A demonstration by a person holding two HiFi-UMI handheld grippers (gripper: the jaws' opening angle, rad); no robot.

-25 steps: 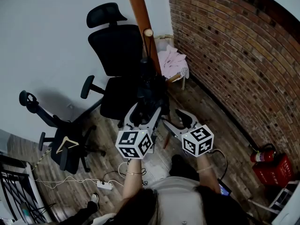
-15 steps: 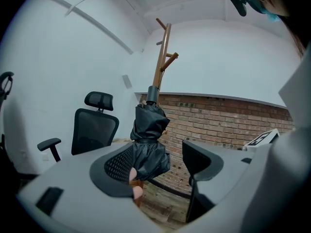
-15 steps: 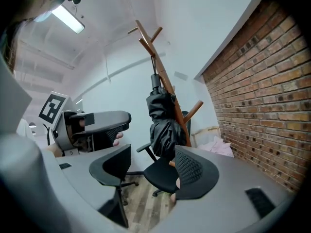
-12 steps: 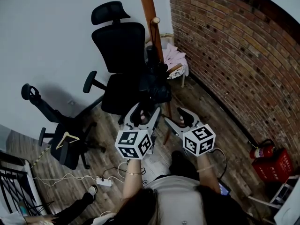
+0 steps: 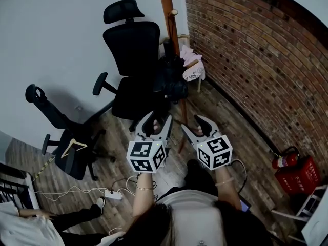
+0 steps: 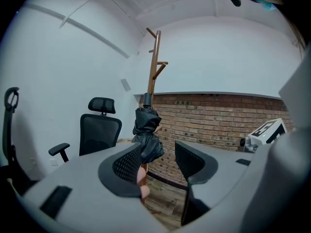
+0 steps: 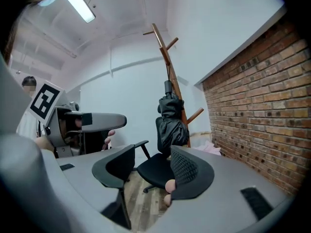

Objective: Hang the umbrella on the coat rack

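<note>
**Umbrella on the rack, ahead of both empty hand-held grippers**

Black folded umbrella up against the post of the coat rack, long axis upright, canopy bunched and drooping along the wood. Looks hung already, to judge from how it sits with no jaw near it.

Straight ahead of both hands and a little above them, well apart from either. Left hand-held gripper lined up almost on it: framed in the gap of its jaws in the left gripper view, yet far beyond the pads. Right hand-held gripper just beside the left, toward the brick wall, with the umbrella ahead and slightly off to the chair side. Left probably the nearer of the two, by little.

Jaws of both apart and just now closing partway, with nothing between the pads.

Office chair close behind the post, pink cloth beyond it by the wall.

Hard to make out: which peg carries the umbrella, and by what, handle or strap. Top of the rack cut off in the head view; foot of the post hidden behind umbrella and grippers.
</note>
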